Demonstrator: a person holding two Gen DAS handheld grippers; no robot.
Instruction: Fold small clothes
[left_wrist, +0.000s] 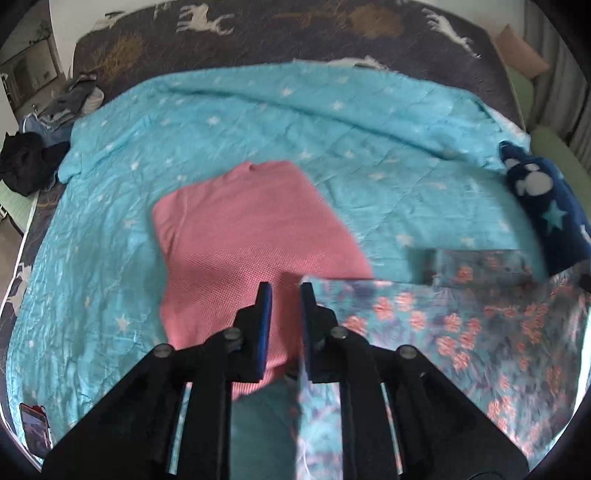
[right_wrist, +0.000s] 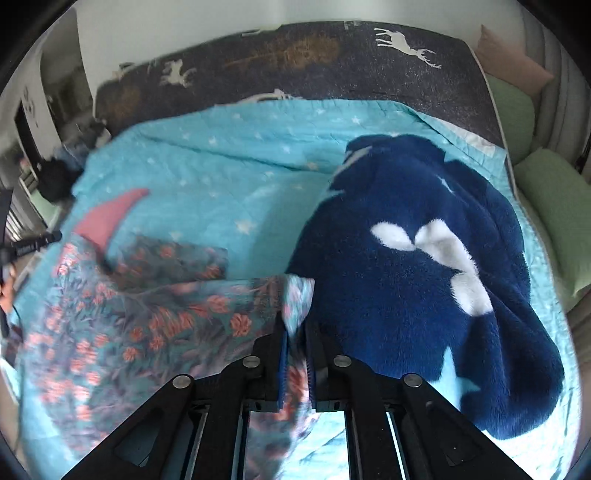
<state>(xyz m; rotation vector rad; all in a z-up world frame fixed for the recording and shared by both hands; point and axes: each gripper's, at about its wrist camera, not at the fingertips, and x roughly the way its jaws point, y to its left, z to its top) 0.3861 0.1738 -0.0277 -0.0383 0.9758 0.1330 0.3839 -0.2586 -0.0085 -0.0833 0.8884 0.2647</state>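
A floral garment (left_wrist: 461, 332) in teal with coral flowers lies spread over the lower right of a turquoise star quilt (left_wrist: 258, 122). Its left edge runs along the right finger of my left gripper (left_wrist: 286, 291), whose jaws stand slightly apart, with pink cloth showing through the gap. That folded pink garment (left_wrist: 236, 236) lies flat just beyond the left gripper. In the right wrist view, a corner of the floral garment (right_wrist: 147, 325) sticks up between the pads of my right gripper (right_wrist: 295, 325), which pinch it. The pink garment (right_wrist: 110, 214) peeks out at the far left.
A dark blue fleece (right_wrist: 424, 277) with white patches lies bunched right of the right gripper, also seen as the fleece (left_wrist: 546, 214). A heap of dark clothes (left_wrist: 26, 166) sits off the bed's left side. Green pillows (right_wrist: 554, 206) line the right. A phone (left_wrist: 35, 428) lies lower left.
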